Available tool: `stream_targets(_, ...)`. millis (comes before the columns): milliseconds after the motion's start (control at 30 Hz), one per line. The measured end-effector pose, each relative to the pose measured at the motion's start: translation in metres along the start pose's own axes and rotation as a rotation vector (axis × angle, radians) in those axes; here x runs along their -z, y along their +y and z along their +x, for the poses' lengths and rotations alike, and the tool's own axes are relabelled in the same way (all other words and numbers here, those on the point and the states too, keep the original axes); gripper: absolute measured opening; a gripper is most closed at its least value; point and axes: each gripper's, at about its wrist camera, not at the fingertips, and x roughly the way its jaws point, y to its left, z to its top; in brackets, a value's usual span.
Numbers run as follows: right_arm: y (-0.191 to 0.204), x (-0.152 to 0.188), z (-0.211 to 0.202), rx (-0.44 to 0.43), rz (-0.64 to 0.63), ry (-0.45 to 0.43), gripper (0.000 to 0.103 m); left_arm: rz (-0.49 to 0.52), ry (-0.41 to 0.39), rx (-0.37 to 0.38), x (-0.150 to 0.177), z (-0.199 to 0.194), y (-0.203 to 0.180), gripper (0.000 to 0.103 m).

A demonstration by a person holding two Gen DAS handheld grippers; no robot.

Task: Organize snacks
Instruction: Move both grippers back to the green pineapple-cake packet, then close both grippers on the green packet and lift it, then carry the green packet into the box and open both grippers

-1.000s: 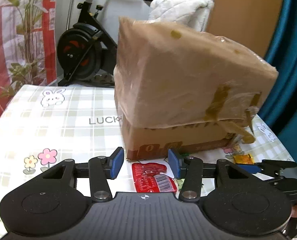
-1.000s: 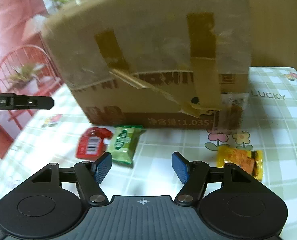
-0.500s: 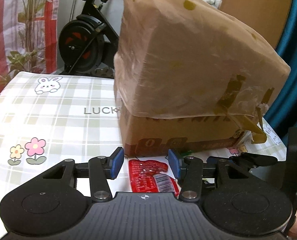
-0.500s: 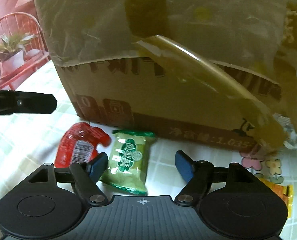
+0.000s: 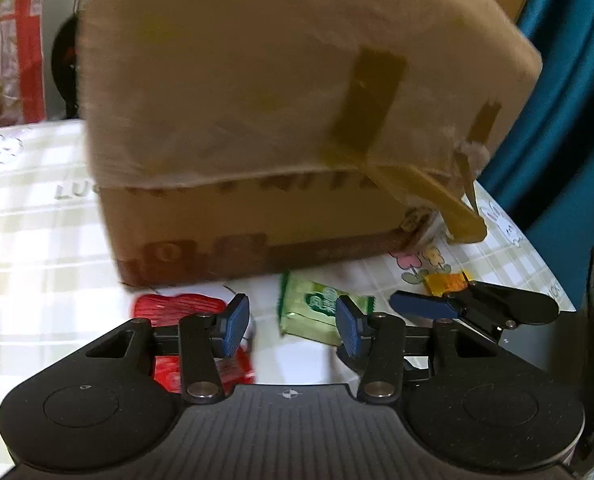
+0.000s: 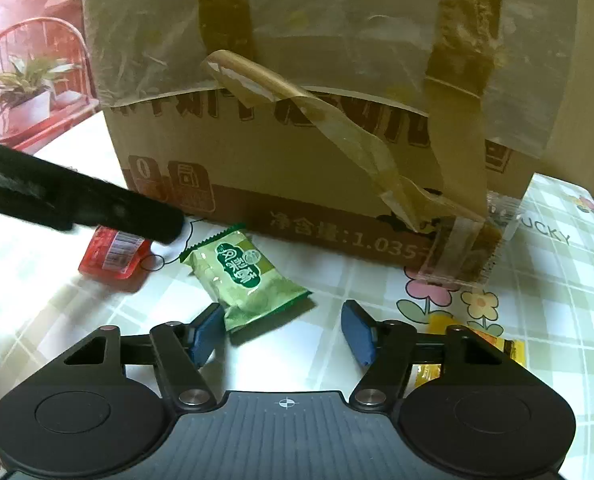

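Snack packets before a taped cardboard box (image 6: 317,128).
Right gripper (image 6: 283,334) jaws, just narrowing, flank green packet (image 6: 245,276) ungripped; left gripper (image 5: 293,326) jaws apart, empty, over red packet (image 5: 169,308).

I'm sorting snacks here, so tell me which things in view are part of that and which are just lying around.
Part of the job: green snack packet, red packet, orange packet, cardboard box.

Just around: exercise bike, potted plant, teal curtain.

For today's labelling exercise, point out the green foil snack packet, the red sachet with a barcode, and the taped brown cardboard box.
green foil snack packet (image 6: 245,276): right wrist view, printed front.
red sachet with a barcode (image 6: 113,256): right wrist view, barcode label.
taped brown cardboard box (image 6: 297,168): right wrist view, front wall.
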Motion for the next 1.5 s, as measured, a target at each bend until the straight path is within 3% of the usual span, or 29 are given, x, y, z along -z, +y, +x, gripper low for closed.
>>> stream_targets(167,-0.009,0.001,-0.006,-0.018,0.001,-0.001,0.044,-0.072,0.024,0.011,-0.002,0.019,0.003,0.050)
stream_targets(367,-0.017,0.004,-0.013,-0.042,-0.006,-0.005,0.041,-0.090,0.051,0.019,0.001,0.035,0.004,0.049)
stream_targets(533,-0.014,0.000,-0.016,-0.068,-0.008,-0.005,0.040,-0.101,0.056,0.049,0.002,0.038,0.002,0.038)
stream_targets(767,-0.017,0.001,-0.022,-0.108,0.004,-0.006,0.037,-0.090,0.063,0.063,0.014,0.035,-0.011,0.038)
stream_targets(1100,-0.006,0.012,-0.046,-0.123,-0.055,-0.023,0.036,-0.109,0.024,0.039,0.031,0.020,-0.031,0.038)
stream_targets(1500,0.002,-0.014,-0.109,-0.075,-0.244,-0.192,0.036,-0.094,-0.123,0.062,0.012,-0.039,-0.055,0.038)
